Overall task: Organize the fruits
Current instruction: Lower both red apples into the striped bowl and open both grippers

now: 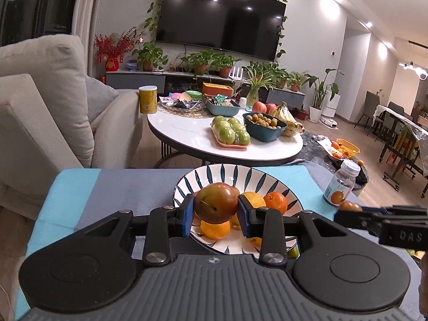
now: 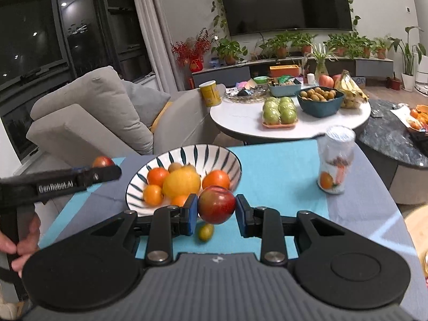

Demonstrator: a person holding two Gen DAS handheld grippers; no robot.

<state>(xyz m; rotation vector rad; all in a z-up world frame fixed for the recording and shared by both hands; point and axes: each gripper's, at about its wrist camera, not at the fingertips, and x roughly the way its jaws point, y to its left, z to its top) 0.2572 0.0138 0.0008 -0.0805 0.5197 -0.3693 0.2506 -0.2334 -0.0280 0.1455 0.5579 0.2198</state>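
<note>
Partly hidden bowl (image 1: 235, 172) | left tool (image 1: 216, 215) pinching plum (image 1: 216, 203) | right tool (image 2: 216, 215) pinching apple (image 2: 216, 204)

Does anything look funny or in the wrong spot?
Yes. One small yellow-green fruit lies loose on the blue tablecloth, just outside the white striped bowl where the oranges sit.

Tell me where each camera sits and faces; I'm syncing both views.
Left wrist: on left gripper, facing the blue-striped white ceramic bowl; holds a red-green stemmed fruit; right gripper at right edge.
Right wrist: on right gripper, facing that bowl; holds a round red fruit; left gripper, hand at left.
Shared: bowl, both grippers.
</note>
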